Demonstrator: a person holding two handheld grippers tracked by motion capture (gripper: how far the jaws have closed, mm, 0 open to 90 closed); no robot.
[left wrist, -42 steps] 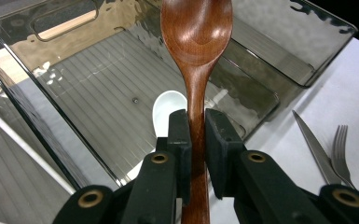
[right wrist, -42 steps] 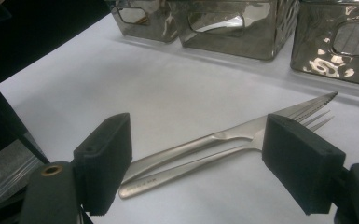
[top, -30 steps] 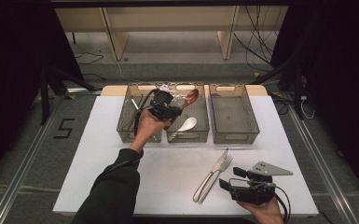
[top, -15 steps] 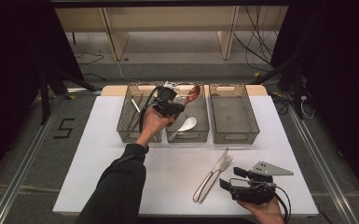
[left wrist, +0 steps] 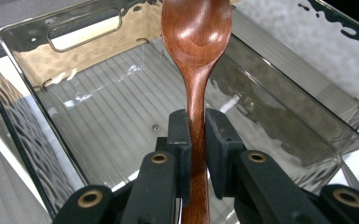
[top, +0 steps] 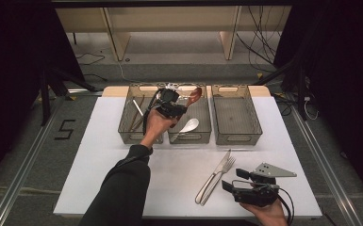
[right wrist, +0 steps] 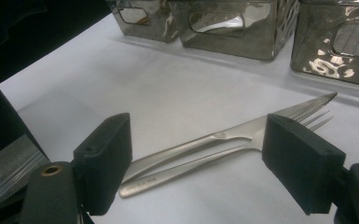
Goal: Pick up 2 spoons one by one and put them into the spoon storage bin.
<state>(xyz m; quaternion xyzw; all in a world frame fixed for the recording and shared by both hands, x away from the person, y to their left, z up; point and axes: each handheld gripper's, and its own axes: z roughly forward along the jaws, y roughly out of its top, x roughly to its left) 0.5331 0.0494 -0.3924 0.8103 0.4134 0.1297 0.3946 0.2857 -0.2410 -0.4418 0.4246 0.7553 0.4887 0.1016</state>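
My left gripper point(top: 177, 108) hangs over the middle grey bin point(top: 203, 134), shut on the handle of a brown wooden spoon point(top: 194, 95). Its own view has the spoon point(left wrist: 196, 42) rising from between the pads point(left wrist: 179, 144), bowl up, above the bin's ribbed floor point(left wrist: 112, 121). A white spoon point(top: 189, 125) lies in that same bin. Near the table's front right, my right gripper point(top: 235, 180) stands open. A steel knife point(right wrist: 224, 135) and fork point(right wrist: 200, 163) lie side by side on the white tabletop just past its jaws, also in the high view as knife point(top: 215, 175) and fork point(top: 220, 176).
Three grey bins stand in a row at the back: the left bin point(top: 134, 136) holds thin brown sticks, the right bin point(top: 238, 117) shows nothing inside. The white table point(top: 169, 179) has free room in the middle and front left. Dark floor and cables lie beyond.
The left hand has shifted slightly to the right over the bins with the wooden spoon still held. The right gripper has not moved.
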